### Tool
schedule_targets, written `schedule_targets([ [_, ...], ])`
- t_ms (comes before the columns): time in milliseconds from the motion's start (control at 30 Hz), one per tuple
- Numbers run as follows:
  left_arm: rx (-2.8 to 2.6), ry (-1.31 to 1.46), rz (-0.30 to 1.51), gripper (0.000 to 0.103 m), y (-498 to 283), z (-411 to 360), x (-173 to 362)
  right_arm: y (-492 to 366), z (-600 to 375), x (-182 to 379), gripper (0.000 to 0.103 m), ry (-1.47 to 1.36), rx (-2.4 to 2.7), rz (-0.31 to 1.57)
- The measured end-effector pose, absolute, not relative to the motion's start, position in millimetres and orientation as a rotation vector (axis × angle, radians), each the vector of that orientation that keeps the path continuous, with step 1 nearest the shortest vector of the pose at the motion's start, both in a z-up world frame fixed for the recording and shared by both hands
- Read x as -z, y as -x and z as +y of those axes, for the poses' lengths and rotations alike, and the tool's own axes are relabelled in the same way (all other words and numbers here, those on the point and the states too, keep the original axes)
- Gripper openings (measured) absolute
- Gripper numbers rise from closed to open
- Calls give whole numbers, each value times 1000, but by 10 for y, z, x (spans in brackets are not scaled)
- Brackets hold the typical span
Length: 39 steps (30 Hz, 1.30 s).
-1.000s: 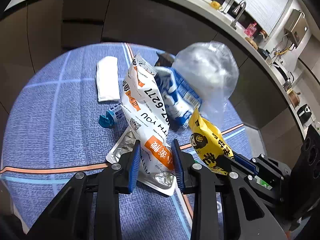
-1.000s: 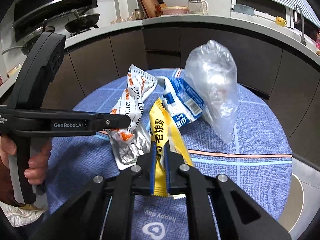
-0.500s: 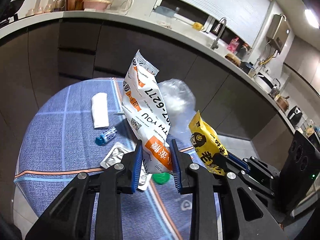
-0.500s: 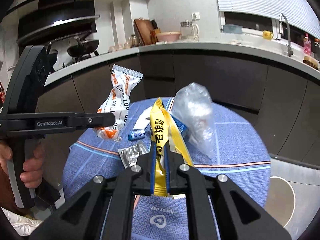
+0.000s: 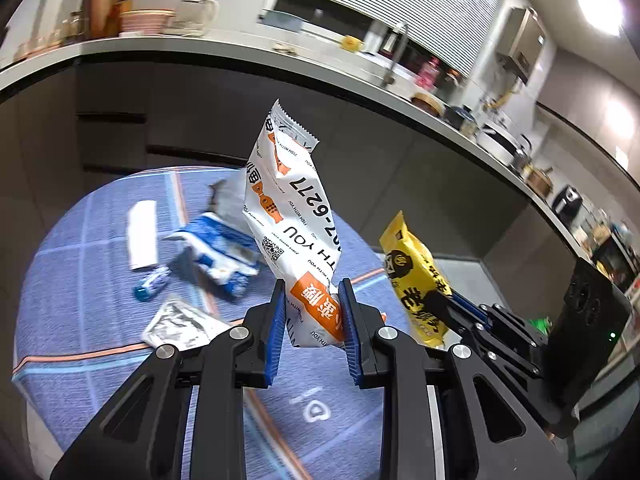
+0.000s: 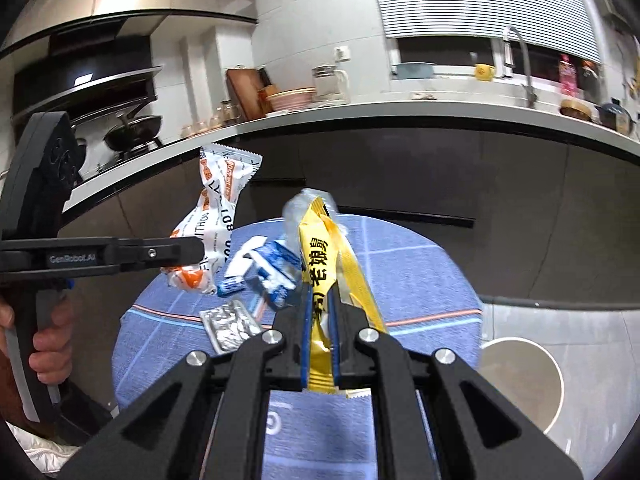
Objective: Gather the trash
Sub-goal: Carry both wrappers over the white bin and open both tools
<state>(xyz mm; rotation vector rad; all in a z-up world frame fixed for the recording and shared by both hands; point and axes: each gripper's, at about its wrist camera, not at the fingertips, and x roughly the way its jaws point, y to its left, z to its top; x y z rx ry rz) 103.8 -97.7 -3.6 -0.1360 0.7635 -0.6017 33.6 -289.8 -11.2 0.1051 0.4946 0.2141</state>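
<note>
My left gripper (image 5: pixel 312 292) is shut on the orange bottom end of a white and orange snack wrapper (image 5: pixel 288 200), which stands upright above the round blue table (image 5: pixel 80 280). My right gripper (image 6: pixel 322 304) is shut on a yellow wrapper (image 6: pixel 320 248), also held in the air. In the left wrist view the yellow wrapper (image 5: pixel 412 276) hangs just right of the white one. The right wrist view shows the white wrapper (image 6: pixel 218 208) at the left in the left gripper (image 6: pixel 188 250).
On the table lie a blue and white packet (image 5: pixel 216 248), a white paper strip (image 5: pixel 142 236), a small blue tube (image 5: pixel 150 284), a silver foil pack (image 5: pixel 176 324) and a clear plastic bag (image 6: pixel 308 204). A white round bin (image 6: pixel 520 384) stands on the floor at the right. Dark cabinets curve behind.
Both grippers have risen and drawn back with their wrappers, so the table looks smaller and lower. The white wrapper has lifted off the pile. The white bin has come into view.
</note>
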Motion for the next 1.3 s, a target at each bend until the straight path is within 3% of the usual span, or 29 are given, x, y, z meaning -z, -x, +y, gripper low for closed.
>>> schedule_targets([
  [833,907,-89,905,24,-1191,-2965,602,-8,-4438,994,9,-354,102,592],
  [1300,962,-177,989,24,-1334,-3645,1059,-176,-4734,1566,9,-411,198,692],
])
